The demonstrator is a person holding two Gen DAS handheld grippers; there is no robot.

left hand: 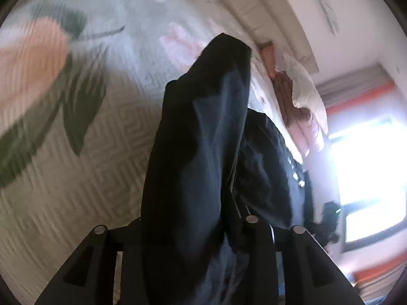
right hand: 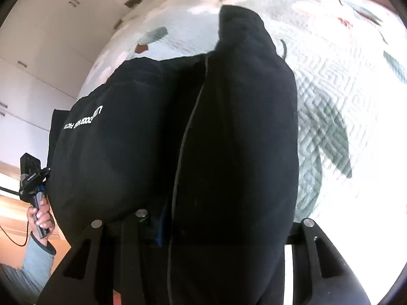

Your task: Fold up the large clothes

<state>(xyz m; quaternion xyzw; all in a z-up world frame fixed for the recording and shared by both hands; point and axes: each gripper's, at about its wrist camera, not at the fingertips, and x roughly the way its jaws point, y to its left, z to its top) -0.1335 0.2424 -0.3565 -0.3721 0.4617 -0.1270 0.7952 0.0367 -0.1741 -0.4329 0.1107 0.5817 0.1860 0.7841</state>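
A large black garment (left hand: 201,132) with white lettering (right hand: 82,118) hangs lifted above the bed. In the left wrist view it drapes over my left gripper (left hand: 198,228), whose jaws are closed on the cloth, fingertips hidden under it. In the right wrist view the same garment (right hand: 234,139) covers my right gripper (right hand: 201,226), also shut on the fabric, with a long sleeve-like fold running up the middle. The left gripper handle (right hand: 33,178) and the hand holding it show at the left of the right wrist view.
A quilted white bedspread (left hand: 84,178) with green leaves and pink flowers lies below, also in the right wrist view (right hand: 343,81). Pillows (left hand: 305,86) are piled by the headboard. A bright window (left hand: 368,178) is at right. White wardrobe doors (right hand: 51,38) stand at left.
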